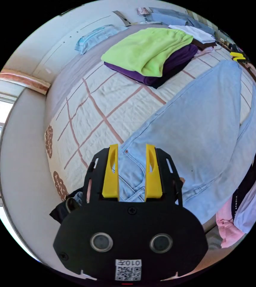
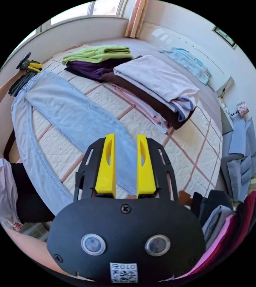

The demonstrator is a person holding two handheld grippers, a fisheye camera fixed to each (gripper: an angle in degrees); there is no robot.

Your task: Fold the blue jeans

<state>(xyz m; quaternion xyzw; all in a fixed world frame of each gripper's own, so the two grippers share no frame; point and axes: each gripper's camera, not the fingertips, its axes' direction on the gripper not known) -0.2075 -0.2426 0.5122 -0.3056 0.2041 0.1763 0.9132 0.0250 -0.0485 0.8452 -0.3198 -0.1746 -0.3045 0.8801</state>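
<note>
The light blue jeans lie stretched lengthwise over the quilted bed. In the left gripper view, my left gripper has its yellow jaws pressed on the bunched waist end. In the right gripper view, one leg of the jeans runs down to my right gripper, whose jaws hold the hem. The other leg trails along the bed's edge. The left gripper shows far off at the waist end, and the right gripper shows at the far end in the left gripper view.
A folded green top on purple clothes sits beyond the jeans, beside a white and brown folded stack. A pale blue pillow lies near the wall. A person stands at the bed's edge. Loose clothes pile up nearby.
</note>
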